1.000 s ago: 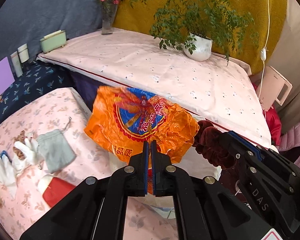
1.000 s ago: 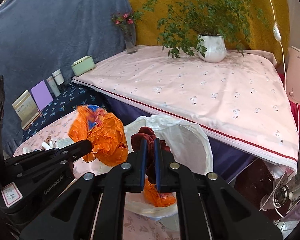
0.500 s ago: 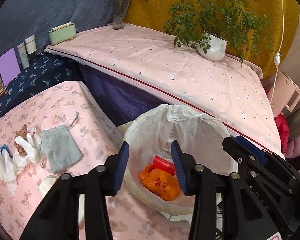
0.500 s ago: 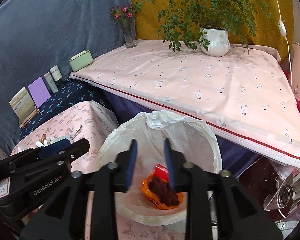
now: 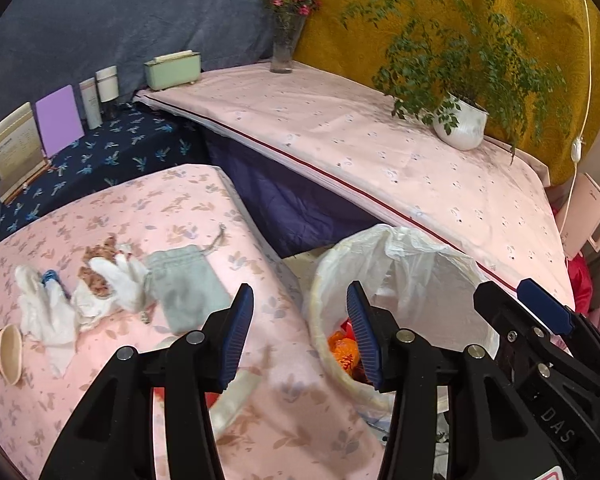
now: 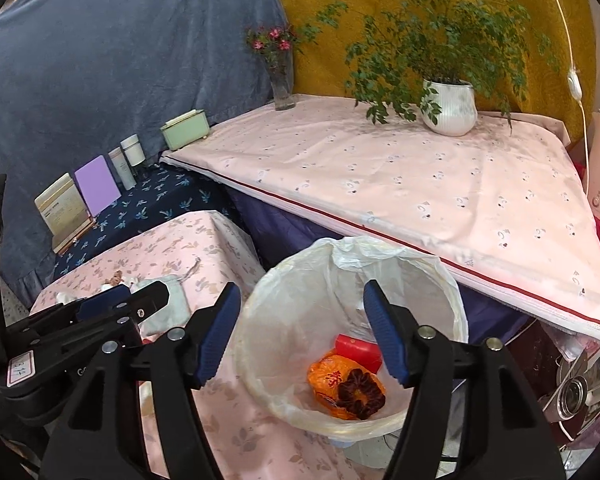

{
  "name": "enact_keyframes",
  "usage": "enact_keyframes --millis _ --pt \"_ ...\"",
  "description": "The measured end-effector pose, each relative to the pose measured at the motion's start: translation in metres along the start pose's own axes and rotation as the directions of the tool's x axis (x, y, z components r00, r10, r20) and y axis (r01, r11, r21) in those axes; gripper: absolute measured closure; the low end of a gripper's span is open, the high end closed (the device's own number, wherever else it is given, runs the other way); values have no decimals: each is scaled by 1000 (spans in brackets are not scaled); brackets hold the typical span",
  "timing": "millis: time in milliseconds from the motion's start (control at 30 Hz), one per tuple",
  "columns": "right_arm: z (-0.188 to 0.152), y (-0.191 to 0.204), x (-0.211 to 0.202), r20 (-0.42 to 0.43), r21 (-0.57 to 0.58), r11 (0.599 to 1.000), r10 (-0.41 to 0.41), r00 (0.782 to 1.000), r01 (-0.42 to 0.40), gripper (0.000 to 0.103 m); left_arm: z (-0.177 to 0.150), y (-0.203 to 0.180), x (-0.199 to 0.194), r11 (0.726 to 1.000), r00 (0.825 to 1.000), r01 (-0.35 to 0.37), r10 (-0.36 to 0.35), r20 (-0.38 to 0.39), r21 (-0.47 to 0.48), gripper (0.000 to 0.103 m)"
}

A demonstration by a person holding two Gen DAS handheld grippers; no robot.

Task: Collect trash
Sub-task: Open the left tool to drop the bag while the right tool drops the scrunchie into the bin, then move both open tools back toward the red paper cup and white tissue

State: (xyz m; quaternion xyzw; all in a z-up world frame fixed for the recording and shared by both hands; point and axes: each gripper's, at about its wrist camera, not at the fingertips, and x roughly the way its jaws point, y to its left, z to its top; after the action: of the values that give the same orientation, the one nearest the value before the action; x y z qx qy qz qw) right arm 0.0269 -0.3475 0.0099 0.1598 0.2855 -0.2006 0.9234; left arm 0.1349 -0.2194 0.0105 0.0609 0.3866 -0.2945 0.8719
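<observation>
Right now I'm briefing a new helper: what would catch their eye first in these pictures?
Probably the lined trash bin in the foreground, with an orange wrapper, a dark red scrunchie and a red packet at its bottom. Next, the open right gripper above it, then the leafy potted plant on the pink table behind.

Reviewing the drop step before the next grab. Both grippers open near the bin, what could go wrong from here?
1. The left hand-held gripper and right hand-held gripper sit close together; they might collide when moving off.
2. The bin liner rim looks loose and could snag on a finger.
3. The crumpled tissues lie beside the grey pouch; a grab could catch the pouch.
</observation>
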Motion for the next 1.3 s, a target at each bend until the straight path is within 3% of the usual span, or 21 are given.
enact_keyframes --millis 300,567,967,1033,1133,1300 --pt "-5 46 -18 5 -49 997 67 998 -66 40 -11 51 -38 993 994 -100 103 42 -71 52" --pt "-17 99 -26 -20 -114 983 144 989 -146 39 -30 107 -67 967 973 -218 226 50 -128 50" --pt "-45 186 -7 -131 -210 939 250 959 -273 39 -66 217 -89 877 905 -413 425 -4 -247 45" --pt "-49 201 -3 -140 -230 930 260 955 -287 39 -73 241 -92 856 893 -438 450 -21 -274 37" --pt "-58 226 7 -169 -250 916 279 945 -315 39 -81 272 -93 834 883 -458 468 -45 -309 31" --pt "-72 267 26 -215 -290 890 298 930 -352 39 -92 311 -84 822 876 -475 476 -79 -313 23"
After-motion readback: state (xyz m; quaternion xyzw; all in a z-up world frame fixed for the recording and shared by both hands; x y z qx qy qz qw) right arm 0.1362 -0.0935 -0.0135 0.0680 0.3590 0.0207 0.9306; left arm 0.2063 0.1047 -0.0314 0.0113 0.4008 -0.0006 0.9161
